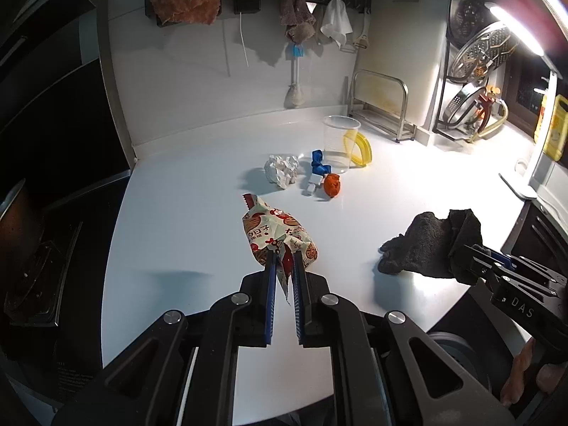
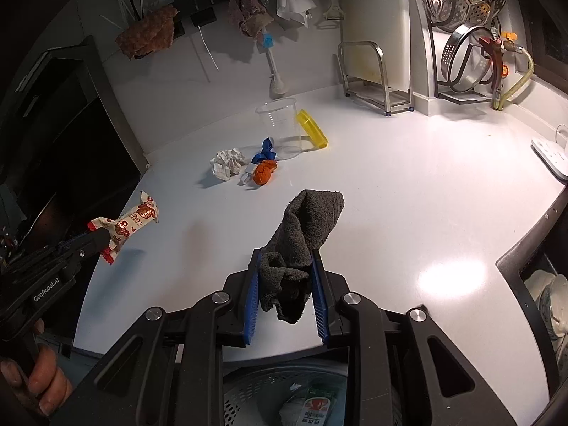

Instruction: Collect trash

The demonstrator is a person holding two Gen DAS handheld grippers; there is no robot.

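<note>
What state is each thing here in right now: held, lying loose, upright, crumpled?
Left gripper: shut on the snack wrapper.
Snack wrapper: crinkled, held off the counter.
Right gripper: shut on the dark cloth.
Dark cloth: bunched, held.
Paper ball: crumpled, lying loose.
Clear cup: upright, looks empty.
Yellow lid: tilted on edge beside the cup.
Orange scrap: lying loose.

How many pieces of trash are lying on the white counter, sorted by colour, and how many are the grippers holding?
White crumpled paper: 1
Blue scrap: 1
Orange scrap: 1
Small white piece: 1
Snack wrapper in left gripper: 1
Dark cloth in right gripper: 1
Total: 6
</note>
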